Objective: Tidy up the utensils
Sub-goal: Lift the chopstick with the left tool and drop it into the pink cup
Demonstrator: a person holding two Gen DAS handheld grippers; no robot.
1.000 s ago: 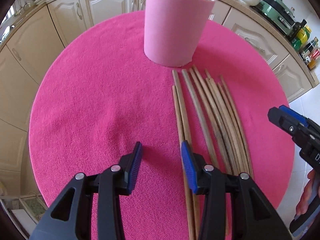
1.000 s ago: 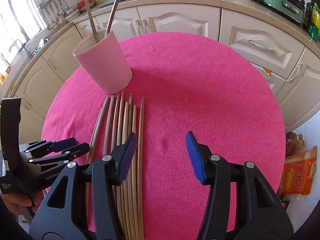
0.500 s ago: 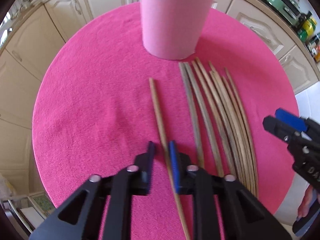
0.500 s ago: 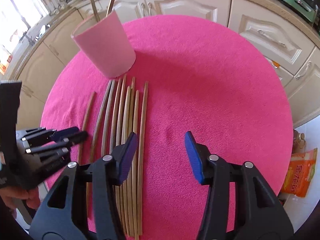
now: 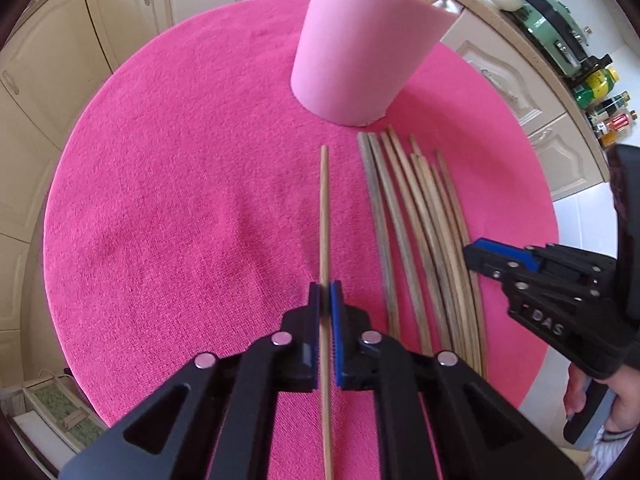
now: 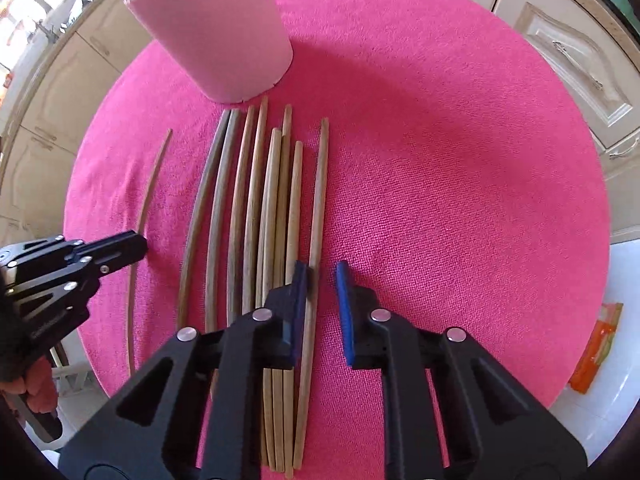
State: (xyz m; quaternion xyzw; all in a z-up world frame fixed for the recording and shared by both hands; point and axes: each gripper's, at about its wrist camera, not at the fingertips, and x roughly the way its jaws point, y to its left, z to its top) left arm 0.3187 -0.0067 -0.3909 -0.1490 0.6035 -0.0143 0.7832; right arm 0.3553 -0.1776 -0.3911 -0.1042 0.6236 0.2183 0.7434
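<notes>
On the pink round cloth (image 5: 180, 200), in my left tongs' view, my left tongs (image 5: 326, 300) are squeezed tight on one thin stick (image 5: 325, 220). The stick points far toward the pink cup (image 5: 360, 52). The other sticks (image 5: 420, 220) lie in a bunch to the right, near the cup. My right tongs (image 5: 474, 256) hang over the right side of that bunch.

In my right tongs' view, my right tongs (image 6: 322, 280) are closing. The rightmost stick (image 6: 318, 200) of the bunch lies between the tips, against the left tip. My left tongs (image 6: 136, 246) show at the left, holding the thin stick (image 6: 150, 184).
</notes>
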